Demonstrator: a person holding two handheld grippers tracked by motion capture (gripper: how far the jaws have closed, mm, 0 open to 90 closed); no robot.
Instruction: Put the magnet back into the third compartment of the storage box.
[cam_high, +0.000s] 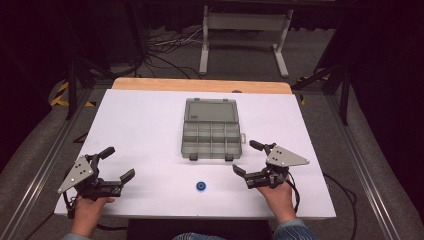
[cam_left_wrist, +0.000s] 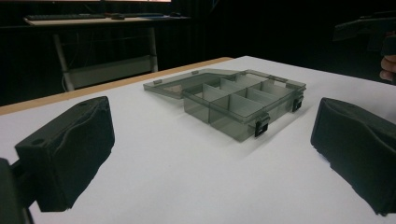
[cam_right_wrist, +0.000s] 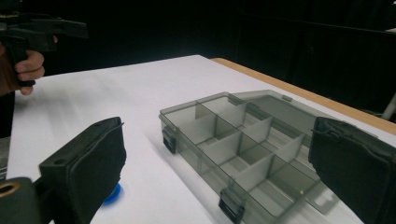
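Smoky clear plastic organiser box (cam_high: 211, 134), lid flat open, sits frame centre on white surface (cam_high: 145, 130); small blue disc (cam_high: 201, 186) lower centre. Disc prob. light, hard, low: pinch across rim. Left hand-held gripper (cam_high: 118, 164) & right hand-held gripper (cam_high: 247, 158): jaws apart, empty.

We see a clear grey plastic compartment box (cam_high: 211, 140) lying near the middle of the white table (cam_high: 145, 125), its lid (cam_high: 210, 110) folded open flat behind it, toward the far edge. A small blue round disc (cam_high: 201, 186) lies on the table in front of the box, nearer the person. The left gripper (cam_high: 116, 165) sits well to the left of the disc; the right gripper (cam_high: 247, 157) sits just beside the box's front right corner.
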